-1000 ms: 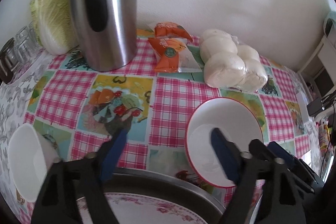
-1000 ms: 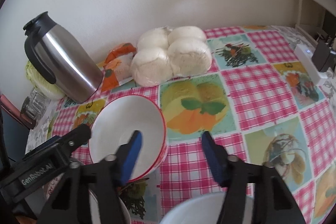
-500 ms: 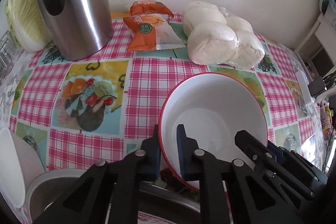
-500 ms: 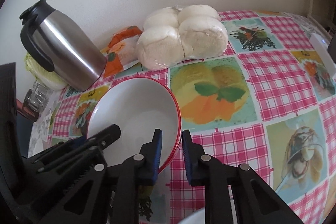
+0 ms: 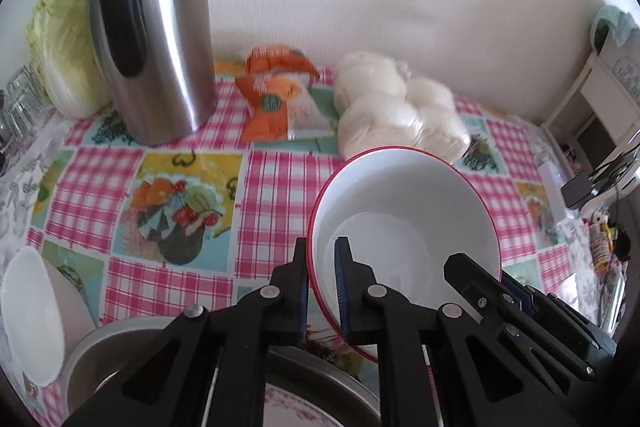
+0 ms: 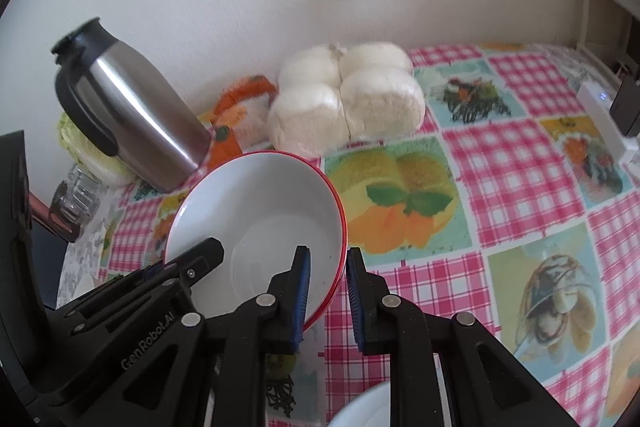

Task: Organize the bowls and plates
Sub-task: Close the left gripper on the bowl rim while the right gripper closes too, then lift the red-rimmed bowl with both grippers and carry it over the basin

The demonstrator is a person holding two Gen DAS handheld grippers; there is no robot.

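Left tool [image 5: 322,291] & right tool [image 6: 327,301] each clamped the red-rimmed bowl [image 5: 404,211] by opposite rims. Bowl tilted over the table [image 5: 268,187]

The round white bowl with a red rim [image 5: 404,211] looks like glossy, smooth ceramic. At ten o'clock from it, the tall steel jug with a black plastic handle [image 5: 160,39] has a brushed metal sheen. The pink-checked tablecloth with food pictures [image 6: 516,183] looks smooth and faintly shiny, like oilcloth. Clear film wraps the white round buns [image 6: 348,99].
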